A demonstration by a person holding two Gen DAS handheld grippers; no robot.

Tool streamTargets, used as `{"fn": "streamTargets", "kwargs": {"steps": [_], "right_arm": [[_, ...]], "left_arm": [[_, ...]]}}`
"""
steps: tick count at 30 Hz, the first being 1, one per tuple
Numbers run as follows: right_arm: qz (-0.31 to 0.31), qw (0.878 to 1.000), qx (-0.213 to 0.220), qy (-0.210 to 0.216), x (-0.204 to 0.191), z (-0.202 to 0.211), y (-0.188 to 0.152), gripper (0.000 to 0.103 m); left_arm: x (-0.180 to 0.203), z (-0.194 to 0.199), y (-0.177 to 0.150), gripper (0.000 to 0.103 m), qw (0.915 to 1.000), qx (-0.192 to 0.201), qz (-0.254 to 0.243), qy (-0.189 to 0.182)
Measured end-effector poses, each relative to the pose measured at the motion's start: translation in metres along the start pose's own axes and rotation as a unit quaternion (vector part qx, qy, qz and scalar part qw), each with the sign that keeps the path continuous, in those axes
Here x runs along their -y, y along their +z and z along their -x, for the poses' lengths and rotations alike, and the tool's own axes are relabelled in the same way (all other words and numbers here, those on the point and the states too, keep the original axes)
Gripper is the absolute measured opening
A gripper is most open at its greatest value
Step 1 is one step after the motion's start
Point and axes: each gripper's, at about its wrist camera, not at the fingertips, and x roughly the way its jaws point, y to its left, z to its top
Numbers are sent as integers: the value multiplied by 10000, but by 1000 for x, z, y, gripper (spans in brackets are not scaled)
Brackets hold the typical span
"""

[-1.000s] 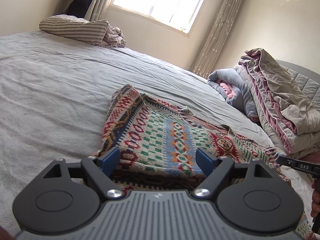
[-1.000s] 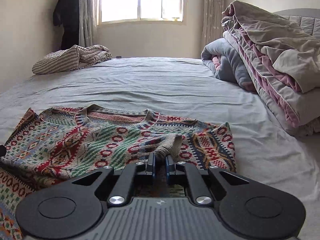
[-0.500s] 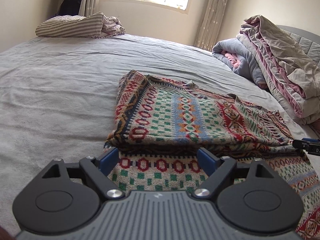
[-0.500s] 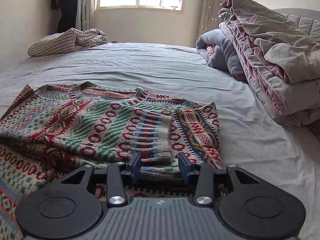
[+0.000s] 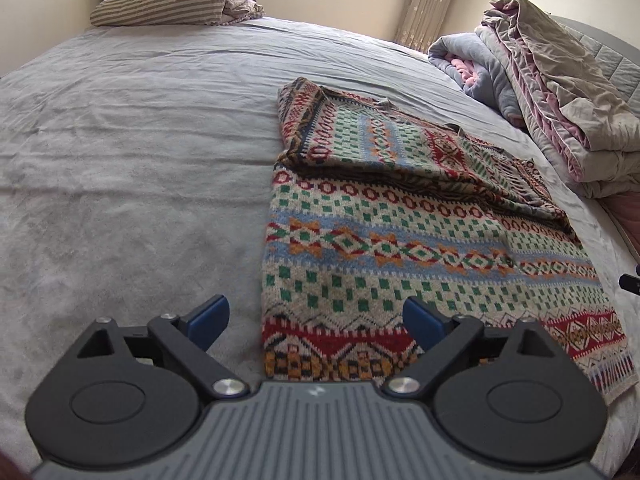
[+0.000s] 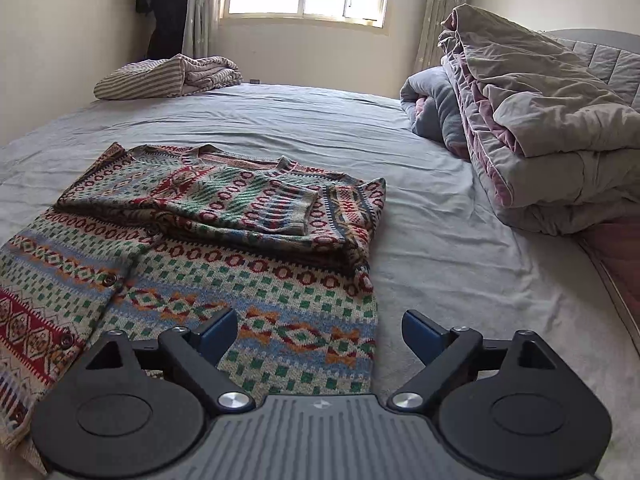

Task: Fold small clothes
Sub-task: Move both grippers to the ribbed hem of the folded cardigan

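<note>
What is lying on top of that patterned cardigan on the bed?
Its own sleeves are folded across the upper part of the cardigan; one ribbed cuff lies uppermost. The other cuff, and whatever lies beneath the folds, are covered.

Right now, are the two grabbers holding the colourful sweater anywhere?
No, nothing is held. The left gripper and right gripper both gape open above the colourful patterned knitted sweater; the right's jaws have just opened, with nothing between the pads.

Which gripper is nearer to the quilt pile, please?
Right. The right gripper is at the cardigan's edge facing the quilt pile; the left gripper at the far edge. Both jaws have just been opening, empty.
</note>
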Motion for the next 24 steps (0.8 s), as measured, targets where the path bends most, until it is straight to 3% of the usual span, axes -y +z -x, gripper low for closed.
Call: {"fn": "streamTargets", "kwargs": {"steps": [6,9,12,17,19,24], "right_arm": [[-476,9969,-401,472,20,23,-40,94],[-907,9900,-678,837,34,25,-58,94],[-1402,9784,-980,1163,45,22,-77,93],[-1932,9628,-994,1604,51,24,-95,89],[-2025,9576,-996,1794,50,26,-98,87],[-2224,9460,-1019,2126,51,29,-102,74]], "left_arm": [[-24,12,-31,95,9948,-642,523,-588],[-34,20,-41,94,9913,-641,716,-903],[-43,23,-48,91,9819,-773,1039,-1386],[-59,15,-57,74,9661,-795,1631,-1838],[-65,10,-61,62,9579,-801,1862,-2031],[-67,-4,-68,39,9400,-981,2156,-2456]]}}
